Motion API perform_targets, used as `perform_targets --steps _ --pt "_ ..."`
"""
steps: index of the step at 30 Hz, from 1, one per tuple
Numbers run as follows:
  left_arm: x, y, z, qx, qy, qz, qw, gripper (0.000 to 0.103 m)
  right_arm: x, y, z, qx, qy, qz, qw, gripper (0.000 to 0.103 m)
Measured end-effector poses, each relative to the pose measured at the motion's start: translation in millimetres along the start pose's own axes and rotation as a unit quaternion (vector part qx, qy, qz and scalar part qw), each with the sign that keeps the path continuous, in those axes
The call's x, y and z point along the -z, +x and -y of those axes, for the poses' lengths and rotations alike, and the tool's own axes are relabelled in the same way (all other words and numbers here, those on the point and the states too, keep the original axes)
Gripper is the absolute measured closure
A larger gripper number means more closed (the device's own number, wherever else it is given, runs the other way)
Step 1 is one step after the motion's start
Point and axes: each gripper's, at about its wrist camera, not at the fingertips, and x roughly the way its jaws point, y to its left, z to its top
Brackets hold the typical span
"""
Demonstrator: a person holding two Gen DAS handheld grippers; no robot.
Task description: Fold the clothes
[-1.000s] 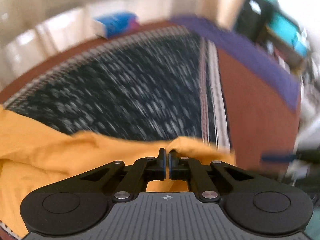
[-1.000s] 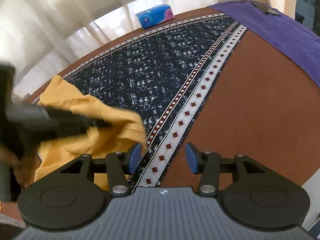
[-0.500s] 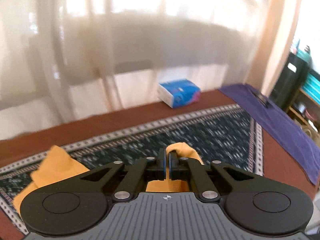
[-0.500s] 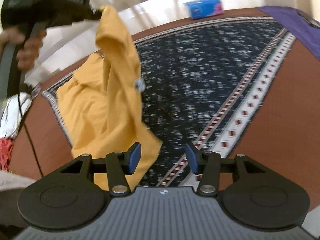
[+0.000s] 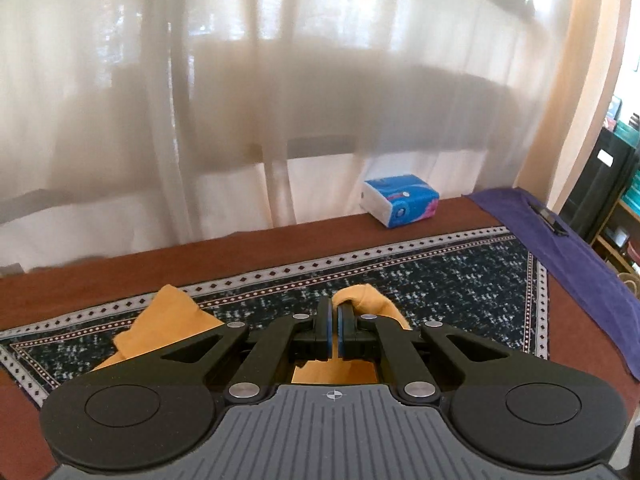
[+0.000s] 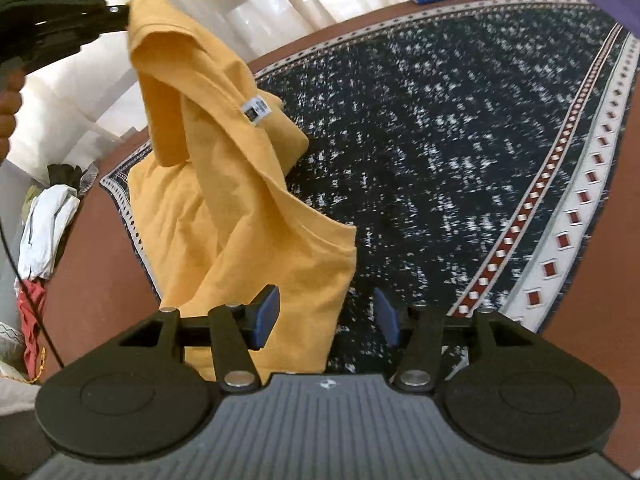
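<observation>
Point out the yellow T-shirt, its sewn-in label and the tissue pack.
yellow T-shirt [image 6: 256,248], right wrist view, on the hanging body fabric.
label [image 6: 255,109], right wrist view, on the white tag's middle.
tissue pack [image 5: 400,199], left wrist view, on its blue front face.

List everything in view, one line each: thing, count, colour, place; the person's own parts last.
shirt: one, yellow, lifted by one edge, lower part draped on the rug
rug: one, dark blue speckled white with a patterned border, spread on the table
table: one, reddish brown, under the rug
purple cloth: one, along the table's right edge
tissue pack: one, blue and white, far table edge
curtain: sheer white, behind the table
pile of clothes: white and red, left of the table
left tongs: black, shut on the shirt
right tongs: black with blue pads, opening, shirt edge between them, not pinched
hand: one, on the left tongs' handle
</observation>
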Motion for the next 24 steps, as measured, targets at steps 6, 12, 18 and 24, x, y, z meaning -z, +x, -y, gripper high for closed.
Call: perform_targets --steps 6,12,18,24 --pt "-1.0 -9.7 -12.8 -0.006 -0.006 0.008 0.9999 0.103 1.1 18.4 -5.0 -0.04 0.023 -0.028 0.999 0.056" --pt "-3.7 -29.8 -34.5 -0.03 -0.029 0.027 0.9988 0.103 -11.3 2.5 -14.0 -0.067 0.011 -0.009 0.998 0.1" --pt "-11.3 -70.3 -59.7 -0.056 -0.07 0.068 0.9937 0.103 -74.8 -66.3 -23.1 -0.089 -0.035 0.108 0.989 0.1" --pt "-26.8 -124.3 -60.4 -0.092 -0.066 0.12 0.9863 0.103 -144.2 -130.4 -43.8 -0.109 -0.116 0.207 0.965 0.1"
